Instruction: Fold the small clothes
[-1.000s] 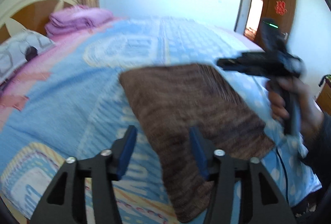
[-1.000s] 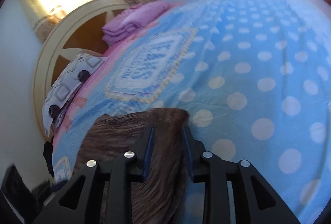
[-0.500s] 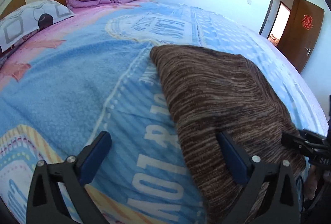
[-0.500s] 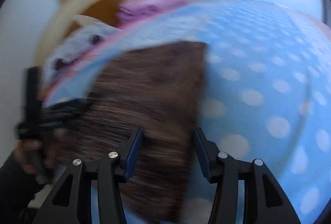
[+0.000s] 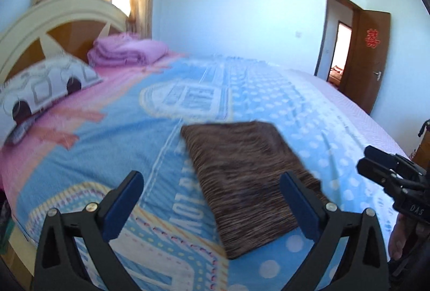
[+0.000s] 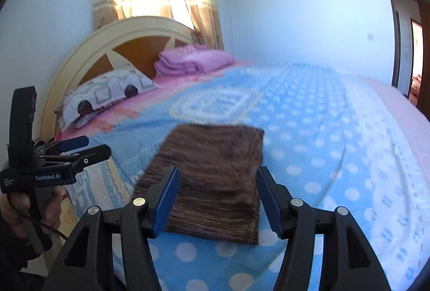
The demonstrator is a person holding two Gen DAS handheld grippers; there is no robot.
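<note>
Left of the folded brown garment (image 6: pixel 215 178) on the bed (image 6: pixel 336 146), the left hand-held gripper (image 6: pixel 80 148), marked "GenRobot.AI", is spread wide and empty. The garment lies flat on the blue dotted blanket. The right hand-held gripper (image 6: pixel 217 199) hovers over its near edge, jaws opening, gripping nothing.

Bed (image 5: pixel 113 135) under a blue dotted and pink blanket (image 6: pixel 322 146). Flat on it, well short of the headboard (image 6: pixel 88 49): folded brown knit garment (image 5: pixel 247 170). Against the headboard: patterned pillow (image 5: pixel 40 86), stacked purple cloth (image 5: pixel 129 51) beside.
</note>
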